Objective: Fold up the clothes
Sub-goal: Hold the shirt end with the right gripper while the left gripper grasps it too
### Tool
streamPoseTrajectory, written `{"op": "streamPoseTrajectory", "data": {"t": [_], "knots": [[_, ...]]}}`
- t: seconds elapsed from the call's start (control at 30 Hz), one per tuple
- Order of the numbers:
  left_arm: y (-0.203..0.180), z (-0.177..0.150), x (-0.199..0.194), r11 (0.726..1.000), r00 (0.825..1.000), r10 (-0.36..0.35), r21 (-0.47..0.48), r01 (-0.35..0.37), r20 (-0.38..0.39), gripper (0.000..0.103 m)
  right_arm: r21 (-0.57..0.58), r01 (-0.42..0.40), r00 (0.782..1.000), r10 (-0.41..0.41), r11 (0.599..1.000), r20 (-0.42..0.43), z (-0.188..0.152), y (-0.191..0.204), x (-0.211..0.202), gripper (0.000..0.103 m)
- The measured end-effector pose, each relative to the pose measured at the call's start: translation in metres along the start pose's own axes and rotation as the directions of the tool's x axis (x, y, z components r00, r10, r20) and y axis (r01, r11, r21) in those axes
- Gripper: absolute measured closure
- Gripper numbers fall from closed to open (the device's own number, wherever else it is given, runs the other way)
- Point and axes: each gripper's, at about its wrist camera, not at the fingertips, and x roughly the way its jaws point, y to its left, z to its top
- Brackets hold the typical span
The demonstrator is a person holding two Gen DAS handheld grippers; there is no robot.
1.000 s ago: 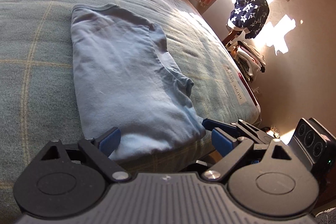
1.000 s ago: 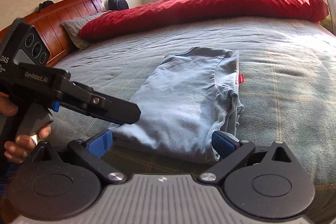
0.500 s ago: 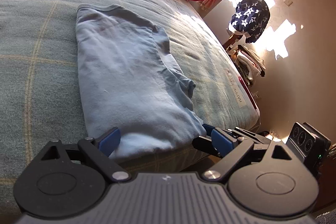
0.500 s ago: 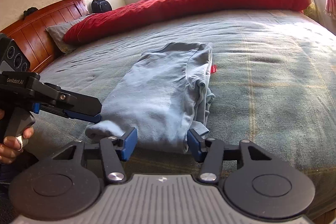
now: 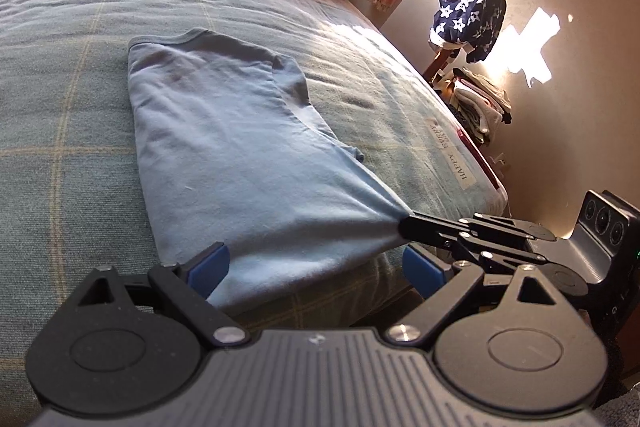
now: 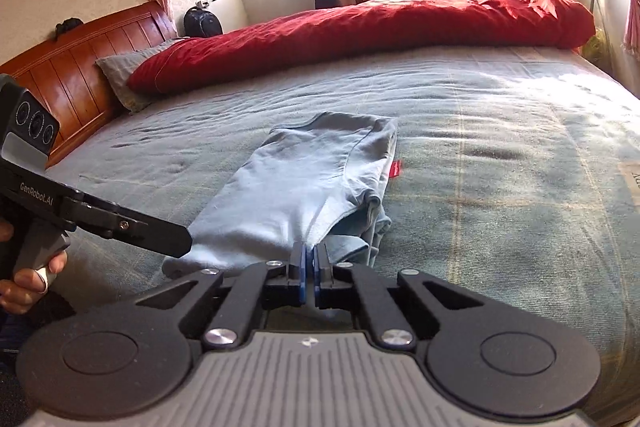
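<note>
Now the right tool (image 6: 310,269) pinches the shirt (image 6: 304,187).

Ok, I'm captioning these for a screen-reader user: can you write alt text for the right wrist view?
The right gripper is shut on the near hem of a light blue folded shirt lying on a grey-green bedspread. The left gripper reaches in at the shirt's near-left corner. A red duvet lies beyond.
</note>
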Motion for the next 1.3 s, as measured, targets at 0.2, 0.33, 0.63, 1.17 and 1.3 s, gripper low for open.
{"op": "streamPoseTrajectory", "data": {"t": [0.2, 0.33, 0.63, 1.17, 1.3], "knots": [[0.003, -0.006, 0.014, 1.000, 0.999, 0.015, -0.002, -0.015, -0.040, 0.010, 0.097, 0.042, 0.994, -0.031, 0.994, -0.104, -0.025, -0.025, 0.018, 0.100], [0.004, -0.004, 0.012, 1.000, 0.999, 0.010, -0.008, -0.011, -0.037, 0.010, 0.143, 0.021, 0.999, -0.014, 0.989, -0.051, -0.021, -0.034, 0.003, 0.095], [0.000, -0.005, 0.010, 1.000, 0.999, 0.028, -0.002, -0.028, -0.032, 0.010, 0.202, -0.047, 0.997, 0.057, 0.978, -0.046, 0.003, -0.038, 0.037, 0.080], [0.034, 0.018, -0.015, 0.991, 0.992, 0.112, -0.077, -0.107, 0.060, 0.010, 0.422, -0.162, 0.984, 0.178, 0.892, 0.003, 0.015, -0.093, 0.036, 0.039], [0.062, 0.031, -0.009, 0.974, 0.988, 0.141, -0.186, -0.127, 0.060, 0.012, 0.447, -0.150, 0.980, 0.193, 0.882, -0.052, 0.036, -0.109, 0.058, 0.036]]}}
